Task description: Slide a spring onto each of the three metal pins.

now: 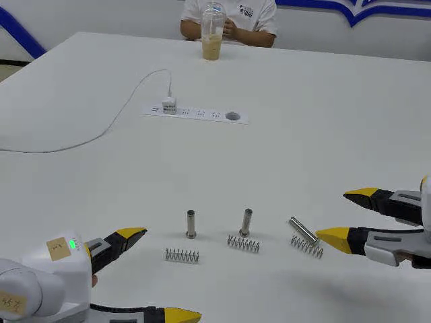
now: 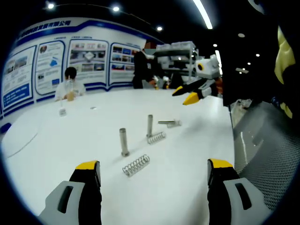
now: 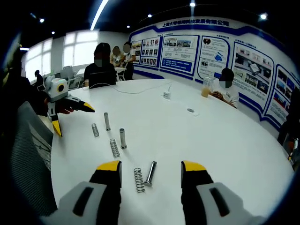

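Two metal pins stand upright on the white table: the left pin [image 1: 191,224] and the middle pin [image 1: 246,222]. A third pin [image 1: 303,231] lies on its side at the right. A spring lies in front of each: left spring [image 1: 182,255], middle spring [image 1: 243,243], right spring [image 1: 306,246]. My left gripper [image 1: 156,274] is open at the lower left, short of the left spring [image 2: 136,165]. My right gripper [image 1: 347,215] is open at the right, its yellow tips just right of the fallen pin [image 3: 150,173] and its spring [image 3: 138,180]. Both hold nothing.
A white power strip [image 1: 195,113] with a plugged charger and cable lies mid-table. A plastic cup with a drink [image 1: 212,31] stands at the far edge before a seated person [image 1: 229,20]. More people stand behind the table in the right gripper view.
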Available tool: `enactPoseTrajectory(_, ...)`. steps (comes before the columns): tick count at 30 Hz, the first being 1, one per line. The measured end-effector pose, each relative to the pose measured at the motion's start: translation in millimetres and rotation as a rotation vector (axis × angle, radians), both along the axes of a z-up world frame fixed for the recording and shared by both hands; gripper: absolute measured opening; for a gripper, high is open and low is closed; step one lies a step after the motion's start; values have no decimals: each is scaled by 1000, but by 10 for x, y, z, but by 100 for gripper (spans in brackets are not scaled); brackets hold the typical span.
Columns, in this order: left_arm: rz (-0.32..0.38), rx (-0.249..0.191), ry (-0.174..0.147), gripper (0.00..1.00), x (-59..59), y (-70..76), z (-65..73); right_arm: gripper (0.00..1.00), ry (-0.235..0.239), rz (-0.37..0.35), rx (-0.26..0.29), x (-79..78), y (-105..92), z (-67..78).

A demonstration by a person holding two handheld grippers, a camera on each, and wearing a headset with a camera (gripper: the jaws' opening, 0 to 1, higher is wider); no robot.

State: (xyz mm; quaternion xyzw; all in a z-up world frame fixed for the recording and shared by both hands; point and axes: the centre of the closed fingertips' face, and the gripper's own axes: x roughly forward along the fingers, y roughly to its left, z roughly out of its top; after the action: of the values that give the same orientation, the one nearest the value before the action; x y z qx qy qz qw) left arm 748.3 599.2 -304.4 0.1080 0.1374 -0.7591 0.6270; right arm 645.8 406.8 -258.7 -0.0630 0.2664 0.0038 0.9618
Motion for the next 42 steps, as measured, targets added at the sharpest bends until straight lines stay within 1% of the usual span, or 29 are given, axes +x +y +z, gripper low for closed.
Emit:
enactPoseTrajectory(5, -2, 0, 1, 96, -3, -7, -11, 47, 4, -27, 13, 83, -56, -7)
enactPoseTrajectory(8, -3, 1, 1, 96, -3, -7, -14, 44, 23, -40, 11, 114, -86, -50)
enactPoseTrajectory(12, -2, 2, 3, 95, 2, -5, -21, 40, 52, -43, -10, 143, -110, -104)
enactPoseTrajectory(17, -3, 2, 3, 95, -3, -7, -28, 36, 74, -57, -9, 187, -134, -160)
enactPoseTrajectory(20, -3, 4, 2, 95, -4, -7, -33, 34, 96, -60, -14, 212, -152, -215)
enactPoseTrajectory(26, -5, 5, 3, 95, -14, -11, -40, 31, 123, -81, -5, 270, -216, -305)
enactPoseTrajectory(31, -7, 7, 4, 94, -25, -8, -46, 29, 161, -78, -2, 292, -189, -408)
enactPoseTrajectory(42, -9, 11, 6, 94, -40, -9, -61, 23, 205, -101, 21, 372, -178, -546)
